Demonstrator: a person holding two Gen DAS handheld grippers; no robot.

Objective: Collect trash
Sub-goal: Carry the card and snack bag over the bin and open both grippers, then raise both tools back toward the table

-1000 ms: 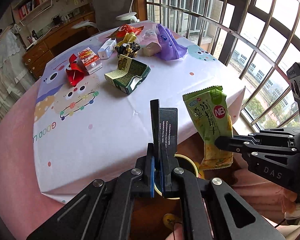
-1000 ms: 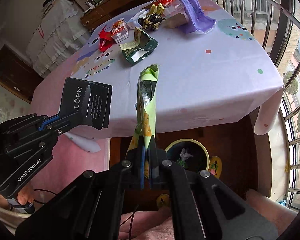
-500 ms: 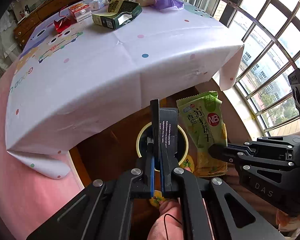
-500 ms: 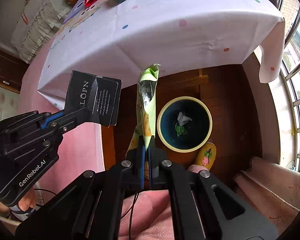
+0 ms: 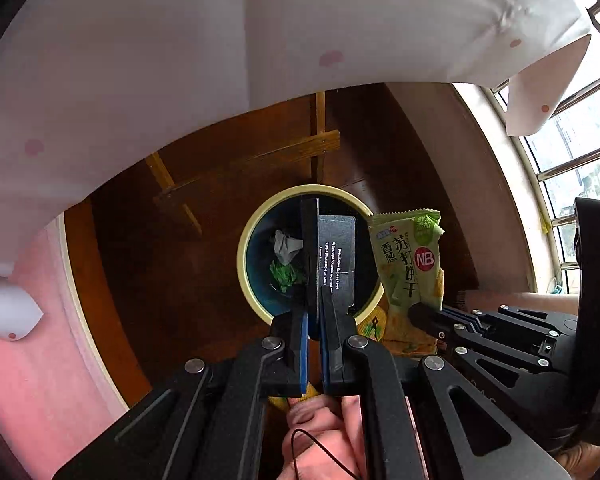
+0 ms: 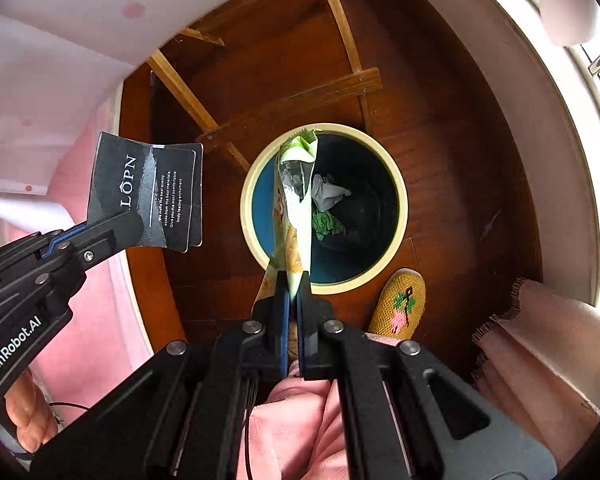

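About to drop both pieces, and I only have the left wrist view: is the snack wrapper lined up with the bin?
Observer: In the right wrist view the snack wrapper lies across the bin opening, pinched by the right hand-held gripper.
Operator: And my card?
Observer: There the black card shows left of the bin's rim, clamped in the left hand-held gripper.
Operator: Anything near the bin?
Observer: A yellow embroidered slipper sits beside its rim.

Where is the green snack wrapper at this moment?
The green snack wrapper is clamped in the right gripper, above the near rim of the trash bin on the floor, right of the black card.
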